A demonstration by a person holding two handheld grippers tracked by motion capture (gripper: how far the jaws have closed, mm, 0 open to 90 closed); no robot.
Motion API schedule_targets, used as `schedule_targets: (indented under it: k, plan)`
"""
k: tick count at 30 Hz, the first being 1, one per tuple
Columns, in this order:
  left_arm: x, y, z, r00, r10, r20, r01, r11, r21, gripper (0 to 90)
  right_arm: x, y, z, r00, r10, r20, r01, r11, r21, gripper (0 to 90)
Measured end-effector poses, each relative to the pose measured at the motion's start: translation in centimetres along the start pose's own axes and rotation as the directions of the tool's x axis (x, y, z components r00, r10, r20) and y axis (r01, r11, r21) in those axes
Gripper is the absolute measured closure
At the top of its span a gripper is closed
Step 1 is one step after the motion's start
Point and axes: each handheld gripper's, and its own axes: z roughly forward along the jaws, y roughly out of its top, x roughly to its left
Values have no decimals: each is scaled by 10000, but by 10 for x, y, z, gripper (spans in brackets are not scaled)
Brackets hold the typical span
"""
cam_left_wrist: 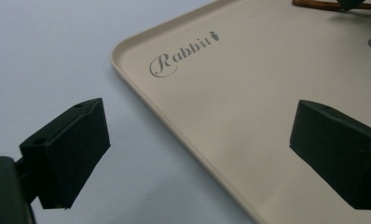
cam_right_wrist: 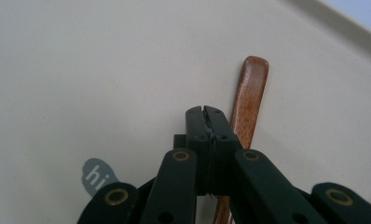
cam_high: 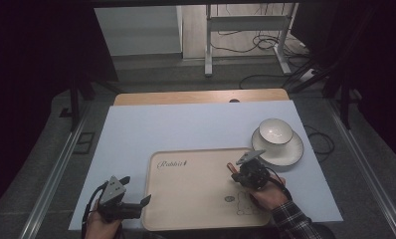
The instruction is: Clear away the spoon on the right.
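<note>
Table [cam_high: 136, 134]: a beige tray, a plate and a bowl are borne.
Tray [cam_high: 186, 199]: a wooden stick is laid on it.
Left gripper [cam_high: 136, 205]: jaws are held wide apart at the tray's left rim.
Right gripper [cam_right_wrist: 207, 116]: jaws are pressed together, nothing clearly clamped.
Stick [cam_right_wrist: 249, 98]: seen just beside the closed tips, passing beneath them.

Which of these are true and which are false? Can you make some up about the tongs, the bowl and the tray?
1. The left tongs are wide open. True.
2. The round white ceramic bowl sits on the beige plastic tray. False: it sits on a round pale plate beside the tray.
3. The right tongs are shut. True.
4. The brown wooden stick lies on the plate. False: it lies on the tray.
</note>
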Motion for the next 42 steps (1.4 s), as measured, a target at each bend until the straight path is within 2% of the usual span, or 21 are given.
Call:
schedule_targets:
  k: [13,25,30,42]
  plan:
    - [0,0,0,10000,-25,18,25,10000,-28,44,-14,-6,3,9985,440,320,-448,9987,248,900]
    - [0,0,0,10000,-14,15,14,10000,-28,44,-33,-15,-4,9934,958,634,-966,9953,103,900]
    - [0,0,0,10000,6,4,-6,10000,-12,44,-32,-15,-4,9937,875,699,-884,9960,95,898]
    - [0,0,0,10000,-10,-2,10,10000,-15,44,-26,-14,-13,9958,496,773,-469,9982,-370,840]
